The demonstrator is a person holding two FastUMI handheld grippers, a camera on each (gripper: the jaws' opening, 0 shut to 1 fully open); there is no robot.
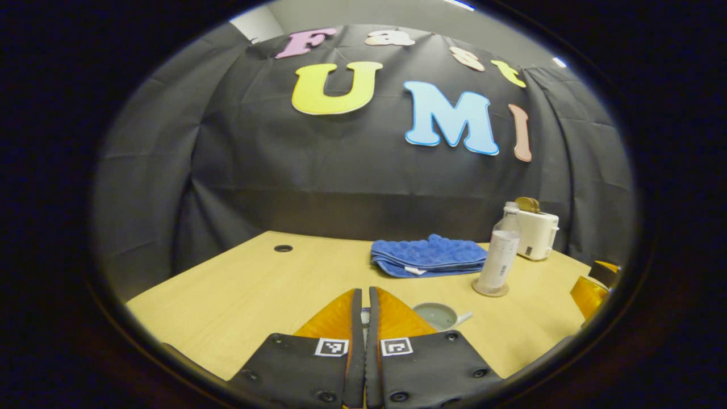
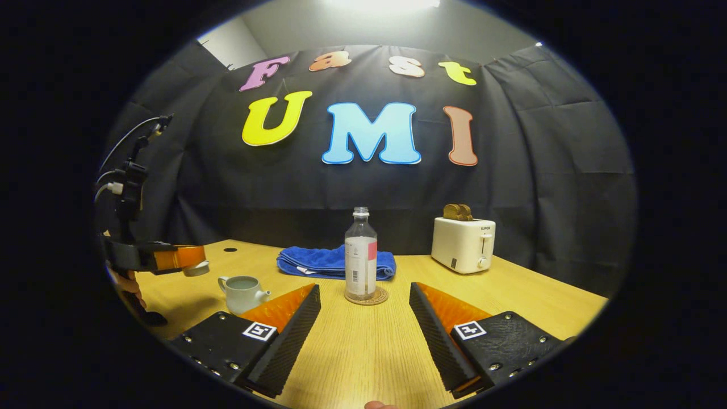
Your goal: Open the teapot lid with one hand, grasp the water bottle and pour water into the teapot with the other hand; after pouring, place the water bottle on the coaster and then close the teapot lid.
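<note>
A small pale teapot (image 2: 243,292) stands open on the wooden table (image 2: 363,352), liquid showing inside. Up and to its left hangs my left gripper (image 2: 170,257), shut on the round teapot lid (image 2: 197,268). In the left gripper view my left gripper (image 1: 364,292) has its fingers pressed together on a bit of the lid (image 1: 364,317), with the teapot's (image 1: 438,315) open mouth just right of them. A clear, capless water bottle (image 2: 360,255) stands upright on a round coaster (image 2: 367,297). My right gripper (image 2: 365,292) is open, just short of the bottle and apart from it.
A folded blue towel (image 2: 335,262) lies behind the bottle. A white toaster (image 2: 463,244) with toast in it stands at the back right. A cable hole (image 1: 283,248) is at the table's far left. A hand (image 2: 128,284) holds the left gripper.
</note>
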